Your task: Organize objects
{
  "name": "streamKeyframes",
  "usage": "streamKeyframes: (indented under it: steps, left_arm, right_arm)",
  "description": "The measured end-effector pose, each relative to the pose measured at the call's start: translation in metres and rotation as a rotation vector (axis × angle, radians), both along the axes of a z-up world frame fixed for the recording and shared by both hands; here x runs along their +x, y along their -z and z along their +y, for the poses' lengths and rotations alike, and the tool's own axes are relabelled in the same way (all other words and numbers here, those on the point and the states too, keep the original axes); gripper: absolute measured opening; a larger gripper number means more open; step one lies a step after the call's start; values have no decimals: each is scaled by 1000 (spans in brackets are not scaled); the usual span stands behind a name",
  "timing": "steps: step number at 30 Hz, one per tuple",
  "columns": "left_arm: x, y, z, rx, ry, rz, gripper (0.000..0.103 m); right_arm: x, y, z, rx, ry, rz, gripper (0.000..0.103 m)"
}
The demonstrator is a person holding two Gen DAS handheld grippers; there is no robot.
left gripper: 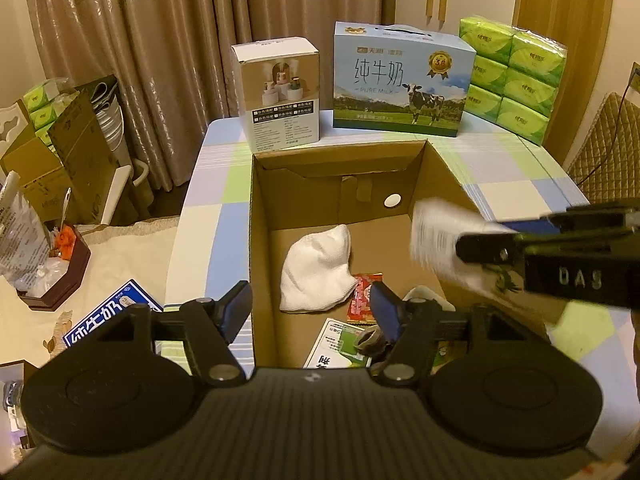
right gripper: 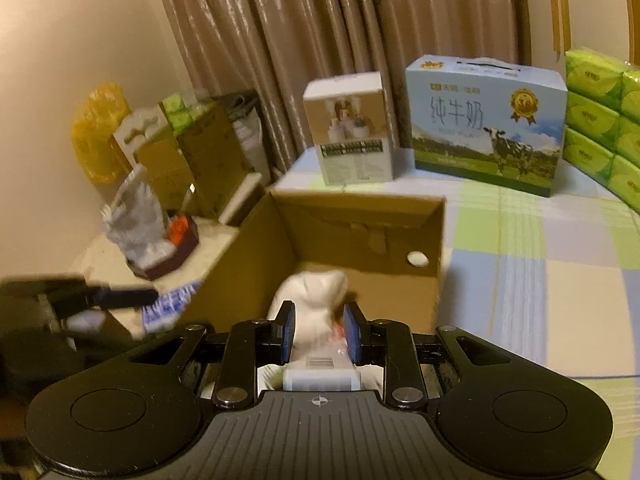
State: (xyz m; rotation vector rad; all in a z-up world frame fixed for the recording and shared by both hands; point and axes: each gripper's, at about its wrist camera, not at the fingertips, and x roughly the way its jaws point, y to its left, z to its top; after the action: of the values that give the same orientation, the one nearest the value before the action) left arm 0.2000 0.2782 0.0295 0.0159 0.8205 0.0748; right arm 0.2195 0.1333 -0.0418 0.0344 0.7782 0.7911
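An open cardboard box stands on the checked table. Inside lie a white cloth, a red snack packet and a green-white carton. My left gripper is open and empty, low over the box's near edge. My right gripper is shut on a small white box with printed text, which shows blurred in the left wrist view above the box's right wall.
A white product box, a blue milk carton case and green tissue packs line the table's far edge. Left of the table are cardboard boxes, a dark tray with bags and a blue milk carton.
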Motion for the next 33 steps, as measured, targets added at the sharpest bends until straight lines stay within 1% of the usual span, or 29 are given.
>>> streamKeyframes:
  steps: [2,3,4,6,8,10,12,15,19,25,33]
  left_arm:
    - [-1,1,1,2,-2,1,64]
    - [-1,1,3,2,-3,1,65]
    - [-2,1,3,1,-6,0,68]
    - [-6,0,4,1,-8,-6,71]
    - [-11,-2,5,-2,-13,-15,77]
    - [-17,-3,5,-9,-18,-22,79]
    - [-22,-5,3,-20,-23,-27,85]
    - [-34,-9,-2,-21,-25,-44,93]
    - [-54,-19,-10,-30,-35,-77,101]
    - [-94,-33,-24,-29,-38,-111,102]
    - [-145,-47,-49,-16,-56,-105,102]
  right_arm:
    - [7,-4,-3,28,33,12,70]
    - [7,-5,-7,39,42,4,73]
    - [7,-7,-10,39,42,-2,73]
    - [5,-9,-17,30,46,-3,73]
    - [2,-11,-26,28,52,-2,73]
    - [-2,-12,-36,27,64,0,74]
    - [-9,-13,-45,28,70,4,75]
    - [-24,-18,-60,37,87,7,79]
    - [-50,-25,-76,26,82,-6,90]
    - [-96,-31,-100,4,79,-7,101]
    - [-149,-35,-123,-29,68,10,101]
